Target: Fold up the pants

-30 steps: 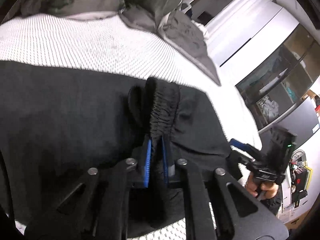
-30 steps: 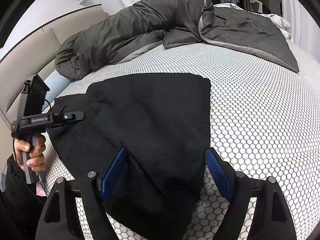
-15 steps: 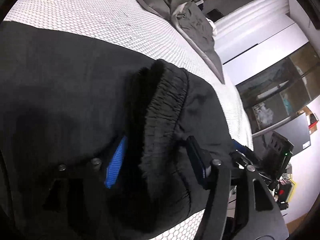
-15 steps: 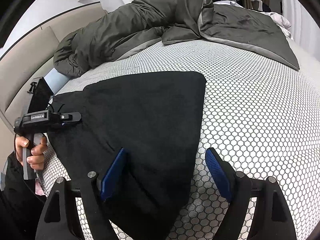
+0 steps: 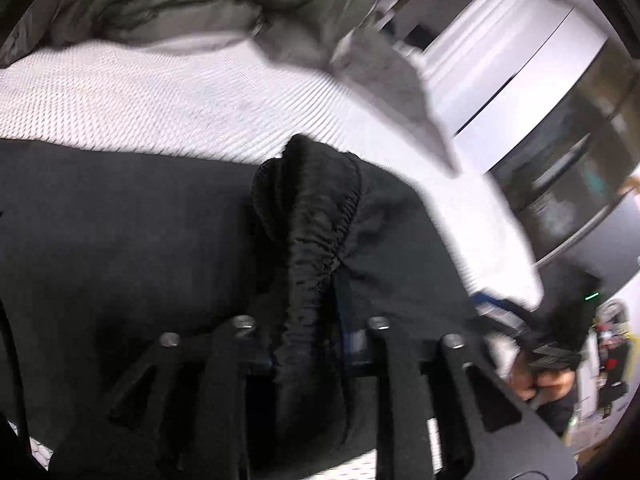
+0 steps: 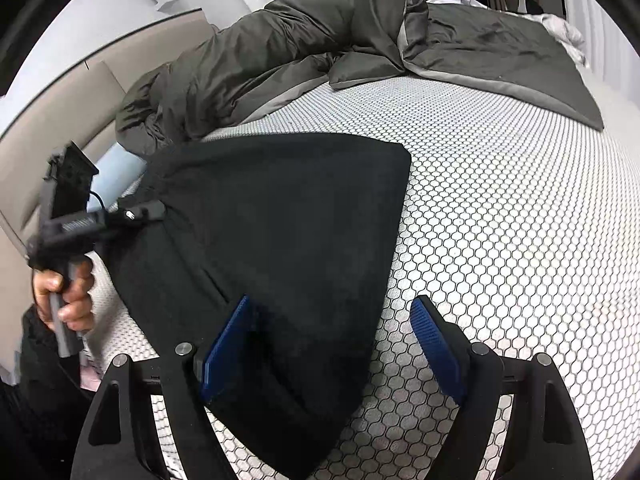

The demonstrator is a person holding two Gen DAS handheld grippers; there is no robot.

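Black pants (image 6: 280,220) lie spread flat on the white honeycomb mattress (image 6: 500,240). My left gripper (image 5: 308,320) has a bunched ridge of the elastic waistband (image 5: 316,208) standing up between its fingers; its jaws are closing and pinch the fabric. The right wrist view shows that gripper (image 6: 132,214) at the pants' left edge, held by a hand (image 6: 68,292). My right gripper (image 6: 332,344) stands wide open low over the near corner of the pants, its blue pads (image 6: 228,348) not pressing on the cloth. It shows blurred at the right of the left wrist view (image 5: 500,308).
A crumpled grey-green duvet (image 6: 300,52) covers the far part of the bed. A beige headboard (image 6: 80,92) runs along the left. White wardrobe doors and a dark glass cabinet (image 5: 560,160) stand beyond the bed. Bare mattress lies to the right of the pants.
My left gripper spread wide around the waistband half a second ago and has narrowed on it again. The pants' far edge has settled flatter. The right gripper has kept still and open.
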